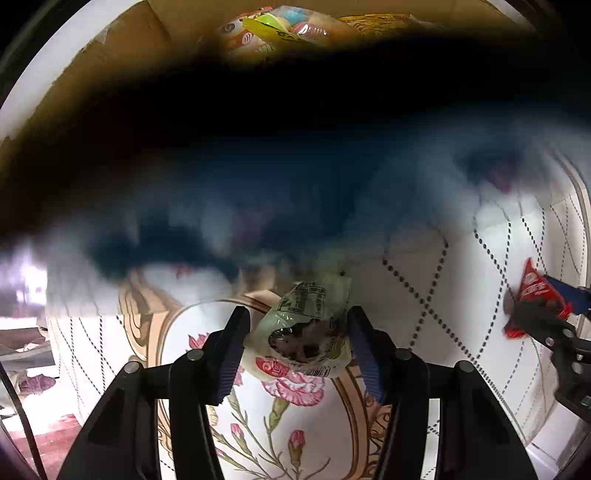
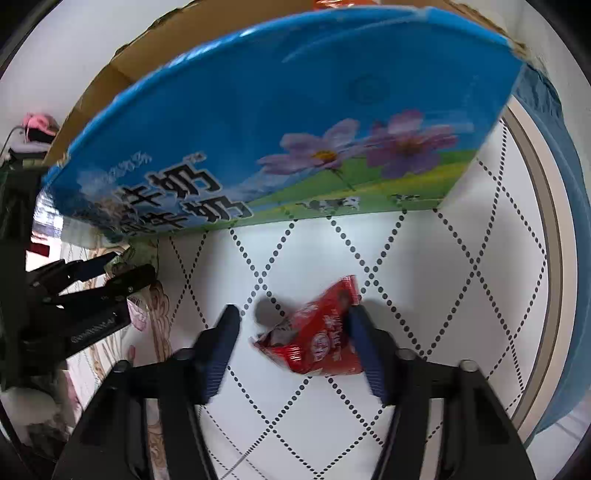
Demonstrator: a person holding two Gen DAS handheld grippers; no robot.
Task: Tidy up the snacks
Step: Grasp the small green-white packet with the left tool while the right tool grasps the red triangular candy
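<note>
A pale green snack packet (image 1: 308, 332) lies on the flowered tablecloth between the fingers of my left gripper (image 1: 297, 345), which is open around it. A red snack packet (image 2: 317, 332) lies on the white diamond-pattern cloth between the fingers of my right gripper (image 2: 293, 343), which is open; the right finger touches the packet. The blue milk carton box (image 2: 280, 122) stands just ahead, its open top holding several colourful snacks (image 1: 288, 26). In the left wrist view the box side is a dark blur. The right gripper and red packet (image 1: 535, 291) show at that view's right edge.
The left gripper (image 2: 122, 273) shows at the left of the right wrist view, near the box's lower corner. The round table's edge (image 2: 554, 258) curves along the right, with a blue cloth beyond it. Clutter lies off the table at the far left.
</note>
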